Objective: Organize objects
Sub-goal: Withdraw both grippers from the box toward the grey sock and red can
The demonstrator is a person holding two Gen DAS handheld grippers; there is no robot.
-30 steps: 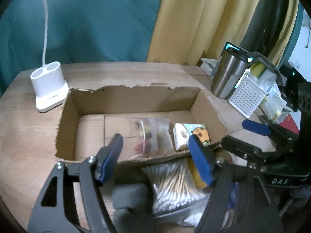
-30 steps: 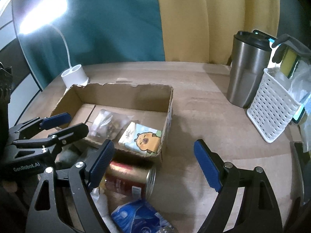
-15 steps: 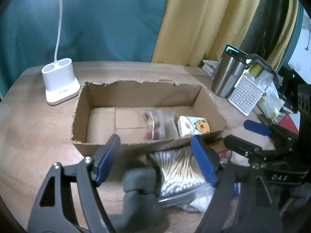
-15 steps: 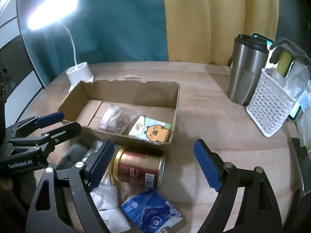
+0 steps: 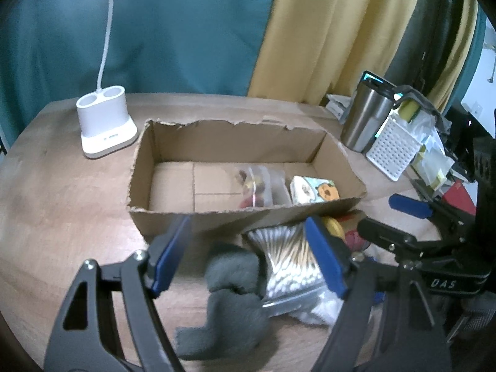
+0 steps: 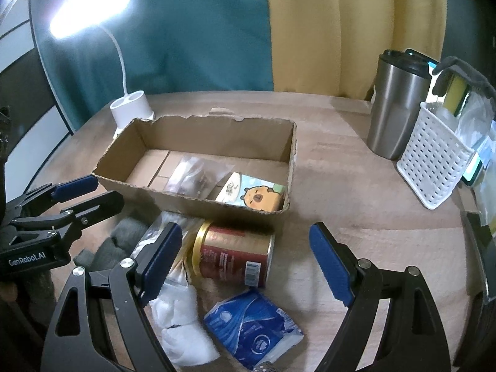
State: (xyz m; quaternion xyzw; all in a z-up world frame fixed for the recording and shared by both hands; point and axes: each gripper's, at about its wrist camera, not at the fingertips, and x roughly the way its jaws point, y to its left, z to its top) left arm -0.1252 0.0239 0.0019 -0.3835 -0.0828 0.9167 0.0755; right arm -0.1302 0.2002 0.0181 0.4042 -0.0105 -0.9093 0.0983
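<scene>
An open cardboard box (image 5: 235, 217) (image 6: 198, 201) sits mid-table, holding a clear bag of small items (image 5: 257, 183) (image 6: 192, 176) and a cartoon tissue pack (image 5: 316, 187) (image 6: 254, 193). In front of it lie a grey cloth (image 5: 232, 297) (image 6: 121, 235), a bag of cotton swabs (image 5: 286, 260), a red-gold can (image 6: 235, 255) on its side, a blue packet (image 6: 252, 330) and a white wad (image 6: 179, 319). My left gripper (image 5: 248, 257) is open above the cloth and swabs. My right gripper (image 6: 245, 263) is open above the can.
A white lamp base (image 5: 104, 125) (image 6: 131, 108) stands left of the box. A steel tumbler (image 5: 364, 119) (image 6: 398, 108) and a white perforated basket (image 5: 395, 150) (image 6: 434, 158) with clutter stand at the right. Curtains hang behind the wooden table (image 6: 356, 192).
Both grippers have pulled back and risen from the box, so more of the table and the items in front of the box show. Both stay open.
</scene>
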